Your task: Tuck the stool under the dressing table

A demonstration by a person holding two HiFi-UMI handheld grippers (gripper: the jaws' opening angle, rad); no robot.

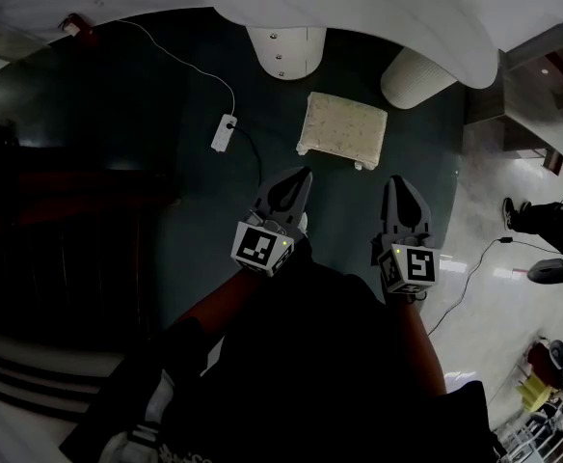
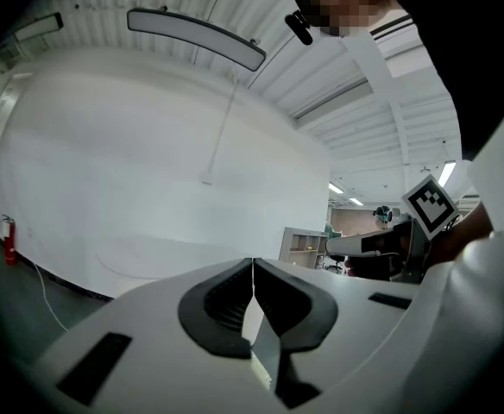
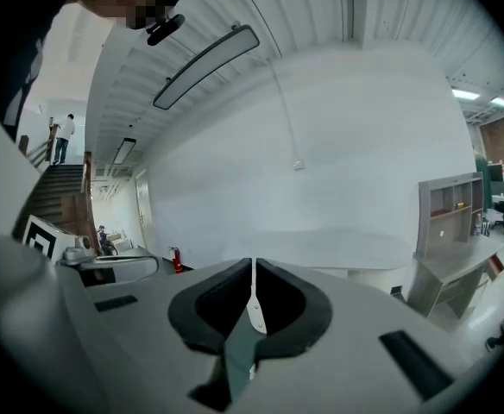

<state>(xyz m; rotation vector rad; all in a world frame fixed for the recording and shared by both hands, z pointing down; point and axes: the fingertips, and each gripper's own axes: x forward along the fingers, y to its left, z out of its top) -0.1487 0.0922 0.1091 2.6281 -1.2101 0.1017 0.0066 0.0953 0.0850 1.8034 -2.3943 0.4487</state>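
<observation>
Open carpet (image 1: 341,199) before stool (image 1: 344,128); power strip (image 1: 225,133) left.

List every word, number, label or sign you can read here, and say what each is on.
No readable words or numbers anywhere.
Cube on the left gripper: black-and-white square pattern, no letters.
Cube on the right gripper: pattern only.
Fire extinguisher: label too small to read.
Power strip: nothing legible.

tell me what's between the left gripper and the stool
Nothing but bare dark carpet lies between the left gripper and the stool; the head view shows it.
</observation>
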